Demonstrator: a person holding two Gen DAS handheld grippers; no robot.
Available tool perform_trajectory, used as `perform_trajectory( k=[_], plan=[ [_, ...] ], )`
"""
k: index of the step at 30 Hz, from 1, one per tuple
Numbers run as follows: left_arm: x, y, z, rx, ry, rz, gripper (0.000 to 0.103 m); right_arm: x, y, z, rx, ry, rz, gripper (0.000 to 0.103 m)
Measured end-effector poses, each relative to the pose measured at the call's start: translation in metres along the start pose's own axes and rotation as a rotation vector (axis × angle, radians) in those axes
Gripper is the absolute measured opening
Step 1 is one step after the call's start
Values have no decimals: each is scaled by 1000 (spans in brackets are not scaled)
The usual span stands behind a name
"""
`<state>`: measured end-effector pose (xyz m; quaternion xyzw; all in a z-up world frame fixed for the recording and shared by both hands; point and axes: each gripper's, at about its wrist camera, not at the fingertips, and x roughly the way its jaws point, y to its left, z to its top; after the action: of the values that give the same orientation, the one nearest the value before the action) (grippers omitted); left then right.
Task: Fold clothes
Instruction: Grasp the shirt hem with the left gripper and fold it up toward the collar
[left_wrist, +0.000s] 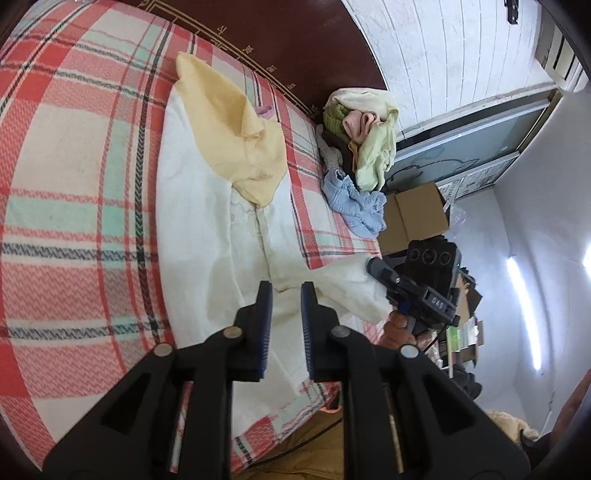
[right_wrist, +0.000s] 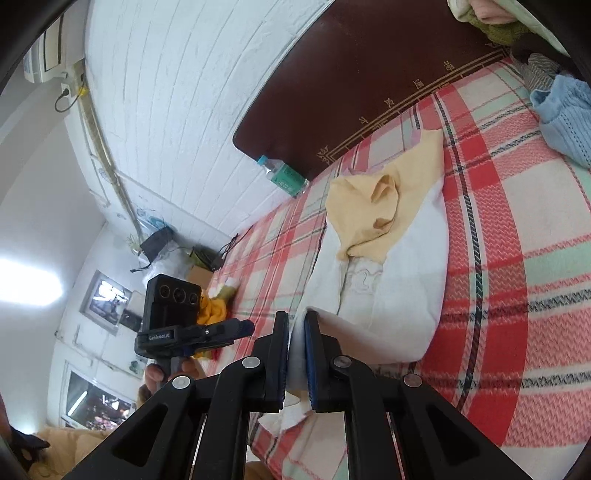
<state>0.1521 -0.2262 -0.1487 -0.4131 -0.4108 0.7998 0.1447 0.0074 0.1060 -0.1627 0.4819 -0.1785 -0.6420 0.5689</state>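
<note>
A white garment (left_wrist: 207, 206) with a yellow upper part (left_wrist: 236, 136) lies lengthwise on the plaid bed sheet (left_wrist: 74, 184). Its near edge is lifted off the bed. My left gripper (left_wrist: 287, 295) is nearly closed, with white cloth running between its blue pads. My right gripper (right_wrist: 296, 325) is shut on a fold of the same white garment (right_wrist: 399, 295). Each gripper shows in the other's view: the right gripper (left_wrist: 375, 266) at the cloth's right corner, the left gripper (right_wrist: 247, 326) just left of the right one. A hand (left_wrist: 397, 325) holds the right gripper's handle.
A pile of clothes (left_wrist: 362, 125) and a crumpled blue garment (left_wrist: 354, 203) sit at the bed's far corner by the dark headboard (left_wrist: 280, 37). A bottle (right_wrist: 284, 177) stands at the headboard's other end. A cardboard box (left_wrist: 417, 214) is beside the bed.
</note>
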Motion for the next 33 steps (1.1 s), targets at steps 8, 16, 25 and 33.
perform_trajectory(
  k=[8,16,25,33],
  plan=[
    [0,16,-54,53,34,137,90,-7,-17,-34,19,68,6,10],
    [36,1,-82,103,143,102,91,3,-33,-77,32,170,-75,38],
    [51,11,-75,20,168,163,10,10,-15,-78,-55,174,-46,11],
    [15,4,-31,-40,36,-2,10,-11,4,-40,-68,71,50,10]
  ],
)
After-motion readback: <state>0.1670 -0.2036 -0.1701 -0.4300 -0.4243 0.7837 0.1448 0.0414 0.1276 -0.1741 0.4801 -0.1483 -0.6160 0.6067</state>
